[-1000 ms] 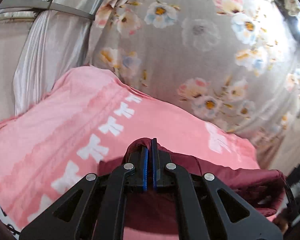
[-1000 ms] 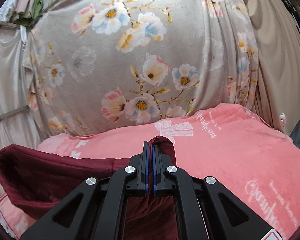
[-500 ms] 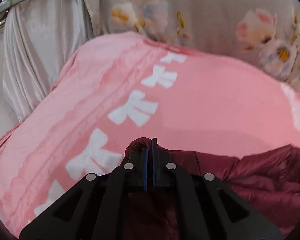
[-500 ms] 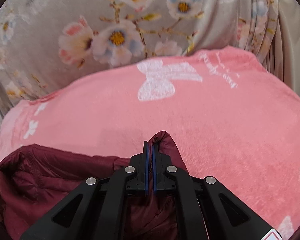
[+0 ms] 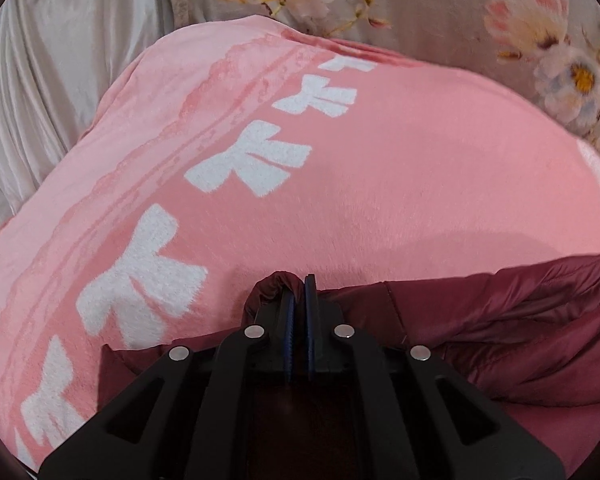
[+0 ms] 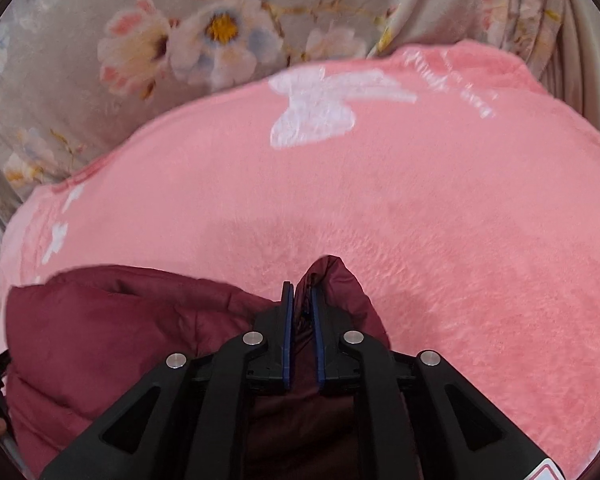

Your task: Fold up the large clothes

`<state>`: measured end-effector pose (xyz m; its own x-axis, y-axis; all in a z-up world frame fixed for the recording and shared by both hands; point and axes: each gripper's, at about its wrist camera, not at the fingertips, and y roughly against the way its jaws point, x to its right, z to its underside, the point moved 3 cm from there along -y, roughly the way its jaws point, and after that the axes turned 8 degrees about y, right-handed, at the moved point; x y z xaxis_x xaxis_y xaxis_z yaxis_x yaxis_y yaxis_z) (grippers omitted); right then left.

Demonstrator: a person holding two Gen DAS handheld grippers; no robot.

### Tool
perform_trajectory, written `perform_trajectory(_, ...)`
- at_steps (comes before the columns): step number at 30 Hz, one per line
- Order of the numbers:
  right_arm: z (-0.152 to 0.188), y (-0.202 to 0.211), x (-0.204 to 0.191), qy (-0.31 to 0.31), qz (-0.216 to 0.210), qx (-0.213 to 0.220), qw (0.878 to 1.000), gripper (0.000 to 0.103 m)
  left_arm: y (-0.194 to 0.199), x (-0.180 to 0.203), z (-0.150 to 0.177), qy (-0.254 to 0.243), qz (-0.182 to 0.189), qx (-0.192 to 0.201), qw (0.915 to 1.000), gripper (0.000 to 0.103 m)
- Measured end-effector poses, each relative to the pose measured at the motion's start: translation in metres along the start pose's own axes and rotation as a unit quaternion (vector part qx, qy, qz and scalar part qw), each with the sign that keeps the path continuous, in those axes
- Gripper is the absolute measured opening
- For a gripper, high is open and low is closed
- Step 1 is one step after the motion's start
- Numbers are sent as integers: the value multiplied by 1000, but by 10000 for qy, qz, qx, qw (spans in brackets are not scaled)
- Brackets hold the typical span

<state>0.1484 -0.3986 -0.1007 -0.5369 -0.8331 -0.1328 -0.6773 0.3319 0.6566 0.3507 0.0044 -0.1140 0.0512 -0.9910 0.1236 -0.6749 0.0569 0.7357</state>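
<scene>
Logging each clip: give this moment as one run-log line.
left hand-held gripper: shut on quilted maroon jacket | right hand-held gripper: jaws just opening, jacket fold between | surface: pink fleece blanket

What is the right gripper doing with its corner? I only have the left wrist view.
Observer: The right gripper has just been opening its jaws; a fold of the maroon jacket sits loosely between them.
Operator: Is the jacket down on the bed there?
Observer: It looks so: it lies bunched on the pink blanket, left of the jaws.
Operator: Any landmark ahead of it?
Observer: A white bow print, with blurred lettering to its right.
</scene>
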Motion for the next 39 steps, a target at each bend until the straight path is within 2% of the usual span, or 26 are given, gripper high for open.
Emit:
perform_trajectory(2,-6,43,0,86,160,615,9979,22,19,-9,-5,61,128,134,9998,10)
perform_trajectory(3,-9,64,-2,177,167,925,9954,31,35,-15,-8,97,210,273,9994,23)
perform_trajectory(4,-12,82,-7,277,142,1138,9930,34,51,-19,-12,135,272,419,9987,32)
perform_trajectory(5,-14,98,-14,401,86,1303,9906,34,73,-24,-17,192,325,671,9970,50)
perform_trajectory(6,-16,108,-22,511,14,1398,9889,34,88,-26,-21,228,399,868,9952,53)
perform_trajectory(8,-16,121,-45,751,-277,1379,9872,34,125,-23,-29,199,493,1304,9900,53)
perform_trajectory(10,-15,117,-69,921,-700,1103,9871,34,143,-10,-35,82,694,1405,9876,53)
perform_trajectory(13,-9,91,-112,1196,-1196,523,9842,34,145,29,-31,-236,1183,989,9878,53)
perform_trajectory(15,1,72,-132,1398,-1204,286,9824,33,129,60,-21,-516,1279,630,9884,53)
perform_trajectory(16,4,60,-141,1452,-1209,112,9819,29,117,75,-13,-652,1296,427,9885,53)
perform_trajectory(18,8,41,-148,1358,-1340,-185,9815,26,93,95,4,-846,1325,71,9875,53)
perform_trajectory(21,7,20,-153,1266,-1307,-410,9824,26,65,113,26,-1020,1070,-87,9890,53)
perform_trajectory(24,10,1,-151,1192,-1264,-553,9832,26,39,112,37,-871,892,-203,9920,54)
perform_trajectory(27,19,-6,-148,1092,-1247,-603,9843,24,33,102,42,-707,891,-171,9934,55)
perform_trajectory(32,33,0,-151,1283,-1072,-539,9844,24,37,105,55,-997,658,45,9928,57)
perform_trajectory(39,45,-16,-156,1480,-867,-649,9830,23,31,107,54,-1053,570,9,9928,59)
